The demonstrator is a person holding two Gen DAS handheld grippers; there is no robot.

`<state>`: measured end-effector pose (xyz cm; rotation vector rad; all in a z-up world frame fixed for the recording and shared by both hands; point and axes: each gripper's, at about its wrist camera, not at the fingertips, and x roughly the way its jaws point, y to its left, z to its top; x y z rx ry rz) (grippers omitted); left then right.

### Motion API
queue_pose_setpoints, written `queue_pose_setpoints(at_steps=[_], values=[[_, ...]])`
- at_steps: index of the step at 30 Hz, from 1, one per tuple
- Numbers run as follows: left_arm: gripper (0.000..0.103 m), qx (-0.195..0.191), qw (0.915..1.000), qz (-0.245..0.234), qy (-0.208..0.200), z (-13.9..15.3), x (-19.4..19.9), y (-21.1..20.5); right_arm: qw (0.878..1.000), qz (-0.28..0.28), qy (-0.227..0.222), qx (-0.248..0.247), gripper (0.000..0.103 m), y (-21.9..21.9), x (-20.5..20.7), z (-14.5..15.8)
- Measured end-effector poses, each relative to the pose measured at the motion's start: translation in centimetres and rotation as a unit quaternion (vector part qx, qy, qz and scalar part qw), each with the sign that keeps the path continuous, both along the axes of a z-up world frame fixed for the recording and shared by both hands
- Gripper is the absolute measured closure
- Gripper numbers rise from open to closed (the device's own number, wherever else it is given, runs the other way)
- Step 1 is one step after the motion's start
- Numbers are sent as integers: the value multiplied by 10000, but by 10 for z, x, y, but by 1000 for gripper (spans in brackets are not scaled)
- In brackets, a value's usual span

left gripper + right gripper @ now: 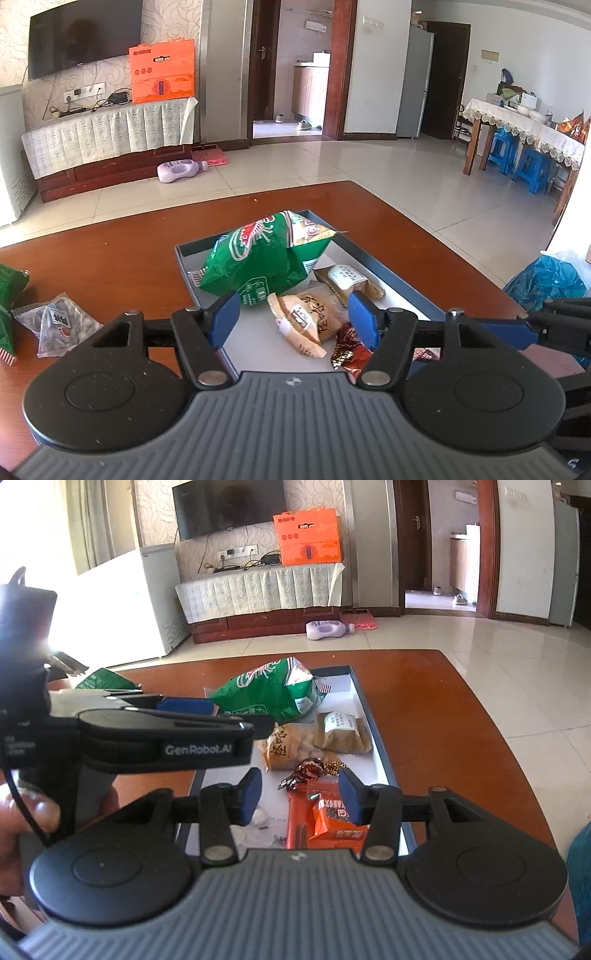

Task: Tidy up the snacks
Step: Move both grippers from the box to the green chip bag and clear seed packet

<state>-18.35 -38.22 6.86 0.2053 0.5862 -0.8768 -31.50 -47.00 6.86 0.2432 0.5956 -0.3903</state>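
1. The left hand-held gripper point(293, 319) is being held with its jaws wide apart and nothing between them, low over the near part of the tray point(391, 269).
2. The right hand-held gripper point(300, 797) is likewise being carried wide open and empty, hovering above the near end of the same tray, over the orange wrappers point(328, 818).
3. Directly ahead of the left hand-held gripper, between its blue pads point(225, 317), a tan snack packet point(306, 319) is lying in the tray, its long axis running roughly away from the camera and slightly to the right.
4. A red foil candy point(349, 350) is lying just beside that packet, near the right pad, and a second tan packet point(349, 280) is resting farther back.
5. The big green bag point(266, 258) is filling the far half of the tray, tilted against the far rim.
6. Outside the tray, on the surface point(110, 251) to the left, a clear packet of dark snacks point(59, 325) and another green bag point(9, 295) are waiting; the left hand-held gripper is judged the nearer one to them.
7. That second green bag is being cut off by the frame edge, and in the right wrist view the left device is hiding most of it.
8. Whether the pale crumpled wrapper point(255, 827) under the right hand-held gripper is holding anything cannot be told.
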Motion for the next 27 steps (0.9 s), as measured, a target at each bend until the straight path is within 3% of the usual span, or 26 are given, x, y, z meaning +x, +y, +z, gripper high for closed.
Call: queue_pose_setpoints(at_steps=[11, 22, 27], values=[[33, -8, 9999, 147, -29, 5, 6, 17, 9999, 120, -14, -34, 54, 12, 8, 1], [26, 25, 9998, 115, -141, 9, 6, 34, 9999, 54, -100, -8, 54, 26, 20, 4], [25, -11, 9991, 355, -230, 14, 11, 52, 9996, 129, -232, -13, 54, 42, 33, 7]])
